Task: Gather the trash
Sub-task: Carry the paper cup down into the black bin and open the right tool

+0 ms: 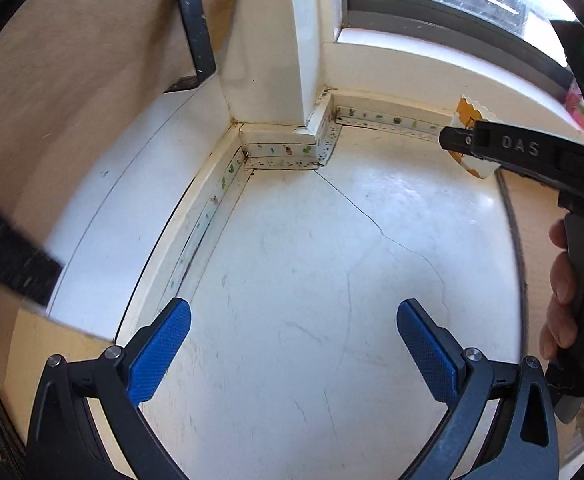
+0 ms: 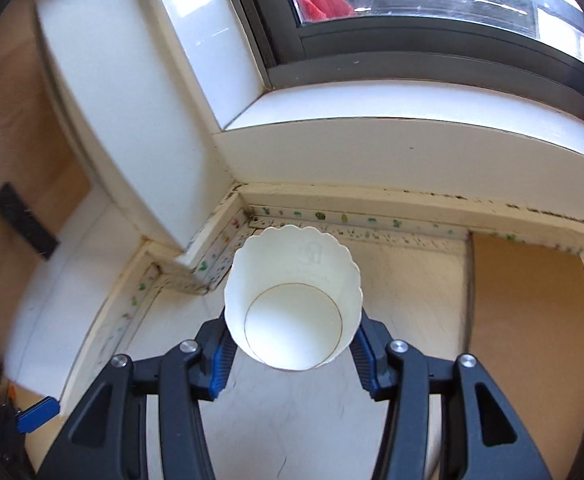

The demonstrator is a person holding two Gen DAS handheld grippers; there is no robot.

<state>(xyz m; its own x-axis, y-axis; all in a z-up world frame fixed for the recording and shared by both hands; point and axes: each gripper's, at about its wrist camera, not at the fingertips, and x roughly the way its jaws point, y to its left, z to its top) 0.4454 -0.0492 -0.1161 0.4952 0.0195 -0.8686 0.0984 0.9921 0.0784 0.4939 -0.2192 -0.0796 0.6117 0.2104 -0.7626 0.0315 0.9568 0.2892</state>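
Observation:
My right gripper (image 2: 292, 354) is shut on a white paper cup (image 2: 294, 300) with a scalloped rim, held on its side with the empty inside facing the camera, above the white counter (image 2: 412, 280). In the left wrist view the same cup (image 1: 470, 120) shows orange and white at the far right, pinched at the tip of the right gripper (image 1: 458, 142). My left gripper (image 1: 294, 340) is open and empty, low over the white counter (image 1: 292, 260).
The counter ends at a white wall corner (image 1: 276, 80) with a dotted tape strip (image 1: 284, 150) along its base. A window (image 2: 432, 8) with a dark frame is above. A tan wooden board (image 2: 528, 320) lies at the right. A dark bracket (image 1: 194, 32) hangs at the left.

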